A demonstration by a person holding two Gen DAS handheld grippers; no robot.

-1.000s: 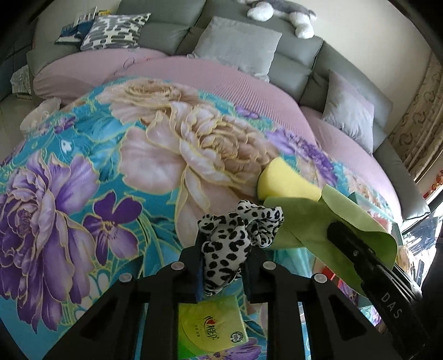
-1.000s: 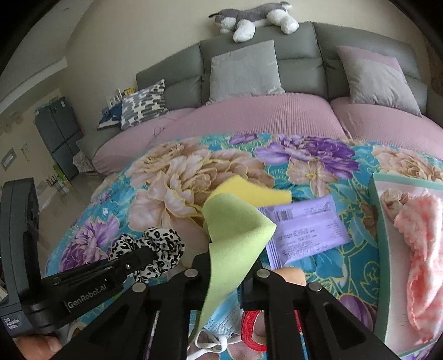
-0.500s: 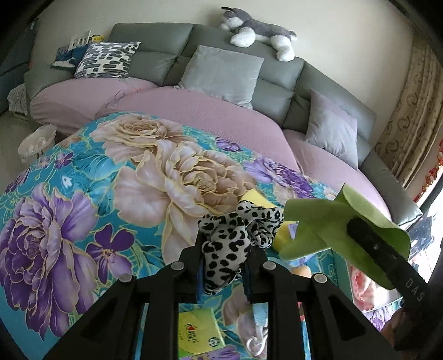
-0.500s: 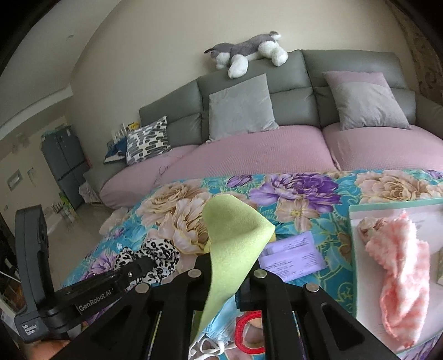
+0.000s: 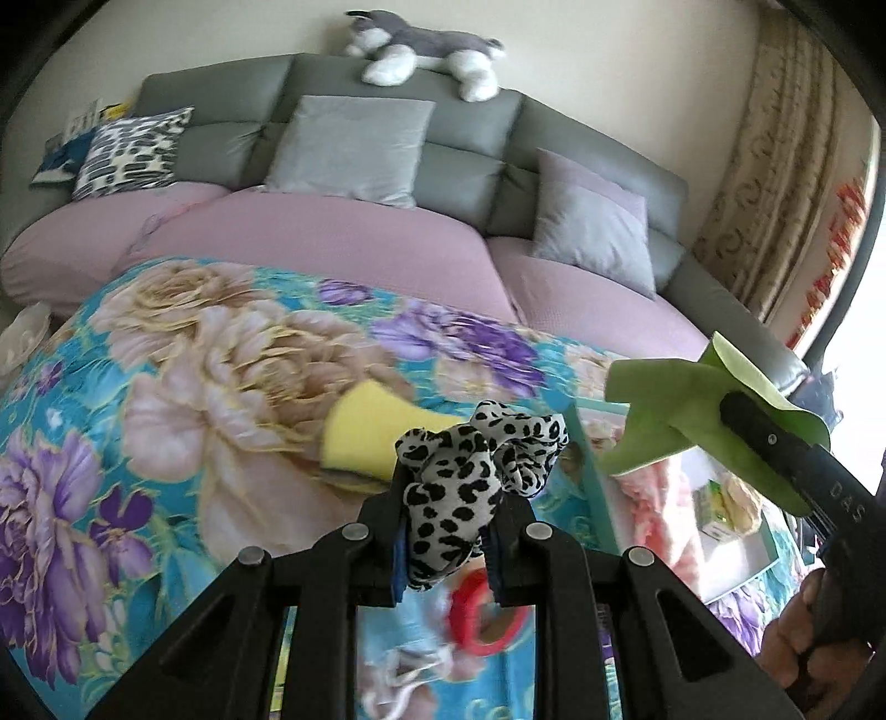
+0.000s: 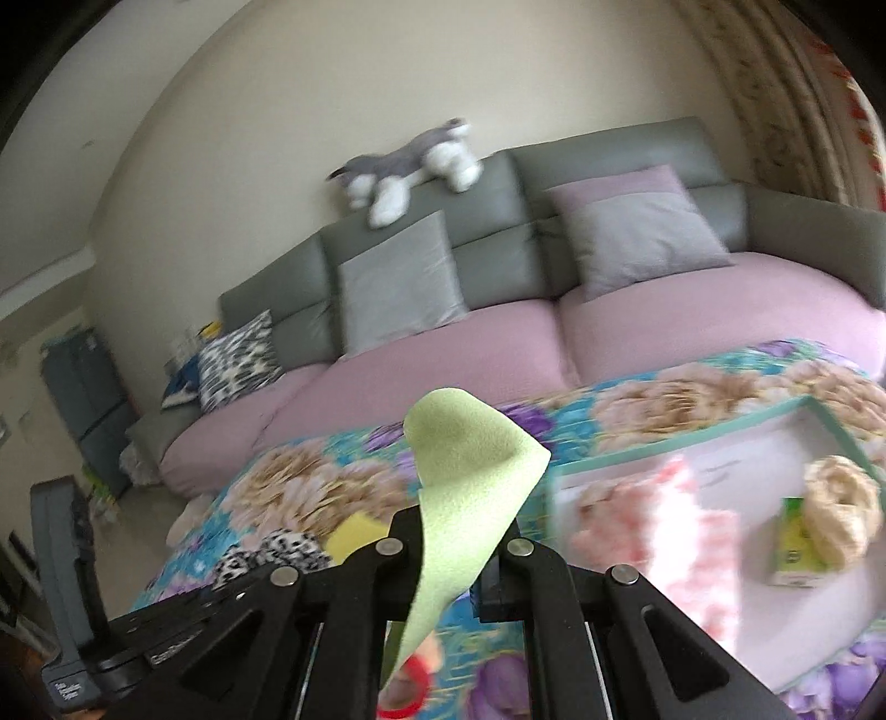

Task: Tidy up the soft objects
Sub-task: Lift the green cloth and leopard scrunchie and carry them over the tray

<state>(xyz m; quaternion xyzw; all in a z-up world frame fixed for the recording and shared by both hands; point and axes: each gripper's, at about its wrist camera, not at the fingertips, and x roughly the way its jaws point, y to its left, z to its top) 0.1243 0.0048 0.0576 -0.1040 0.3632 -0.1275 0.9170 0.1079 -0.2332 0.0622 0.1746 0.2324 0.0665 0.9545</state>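
Two grippers are up over the flowered blanket (image 5: 166, 421), each with something soft pinched in it. Nearest the left camera, the left gripper (image 5: 447, 518) has its fingers closed narrow on a leopard-print scrunchie (image 5: 470, 471), which bunches up above the fingertips and hangs clear of the blanket. Below it lie a red ring (image 5: 482, 615) and a yellow sponge (image 5: 365, 437), the sponge flat on the blanket just past the scrunchie. To the right, the right gripper (image 6: 457, 545) clamps a light green cloth (image 6: 470, 498) between its fingers; the cloth stands up in a folded peak and its lower end droops under the fingers. Just beyond it sits a teal-rimmed tray (image 6: 670, 443) on the blanket, holding a pink fluffy cloth (image 6: 675, 531), a cream scrunchie (image 6: 841, 509) and a small green packet (image 6: 797, 543). Farther back runs a grey sofa (image 5: 470, 155) with pink seat cushions, grey pillows and a patterned pillow (image 5: 133, 147), and a plush husky (image 5: 421, 52) lies along its top
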